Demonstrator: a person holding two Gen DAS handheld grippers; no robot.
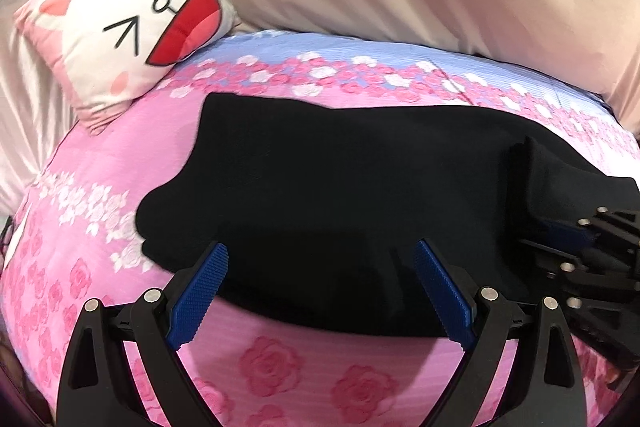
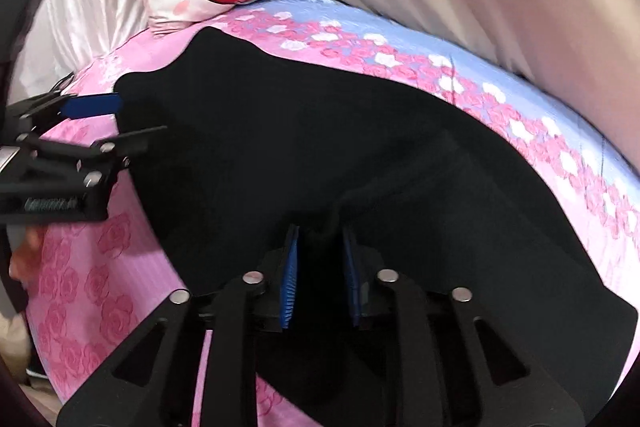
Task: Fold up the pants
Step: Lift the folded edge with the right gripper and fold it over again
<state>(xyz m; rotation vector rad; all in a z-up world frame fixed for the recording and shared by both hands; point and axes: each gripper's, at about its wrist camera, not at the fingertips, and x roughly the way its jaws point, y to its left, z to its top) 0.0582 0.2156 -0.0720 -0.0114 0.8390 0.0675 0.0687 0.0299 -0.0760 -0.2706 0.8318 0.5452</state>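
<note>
Left gripper (image 1: 320,267) angles downward, jaws spread wide, nothing pinched. Right gripper (image 2: 320,259) tilts down too, blue pads (image 2: 290,279) nearly together, squeezing a fold of cloth.

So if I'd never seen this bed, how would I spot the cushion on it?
Start at the bed with the pink rose-print sheet, where black pants lie spread across the middle. Look past the pants to the far corner by the satin drape. The cushion leans there: white and pink, with a cartoon face and a wide red laughing mouth, the only thing with a face.
</note>
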